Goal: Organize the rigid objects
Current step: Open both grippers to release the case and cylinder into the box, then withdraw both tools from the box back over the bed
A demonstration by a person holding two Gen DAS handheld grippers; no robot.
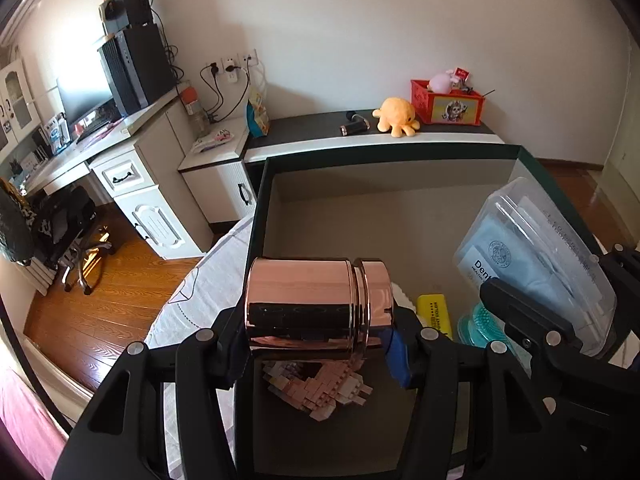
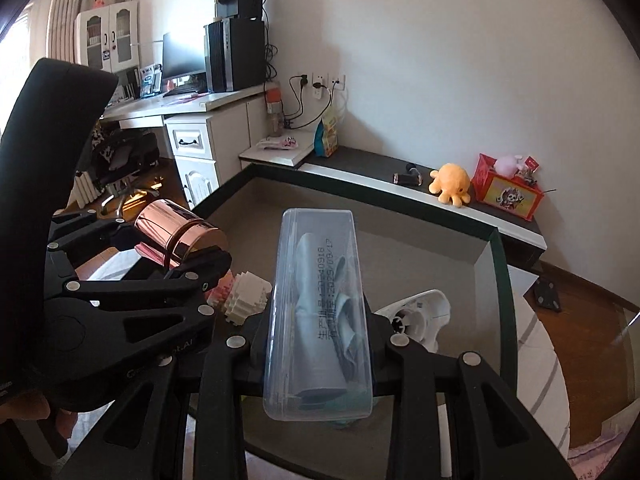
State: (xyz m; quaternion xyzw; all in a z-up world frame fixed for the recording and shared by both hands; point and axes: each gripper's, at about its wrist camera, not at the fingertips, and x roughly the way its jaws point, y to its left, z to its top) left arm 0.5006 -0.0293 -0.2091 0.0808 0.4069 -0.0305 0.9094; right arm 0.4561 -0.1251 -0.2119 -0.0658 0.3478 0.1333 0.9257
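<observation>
My left gripper is shut on a shiny rose-gold metal canister, held on its side above a dark-rimmed box with a grey floor. My right gripper is shut on a clear plastic case with grey-blue contents, held lengthwise over the same box. The case also shows at the right of the left wrist view. The canister shows in the right wrist view, to the left of the case.
In the box lie a pink and white block model, a yellow item, a teal round object and a white device. Behind stands a low shelf with an orange octopus plush and a red box. A desk stands at left.
</observation>
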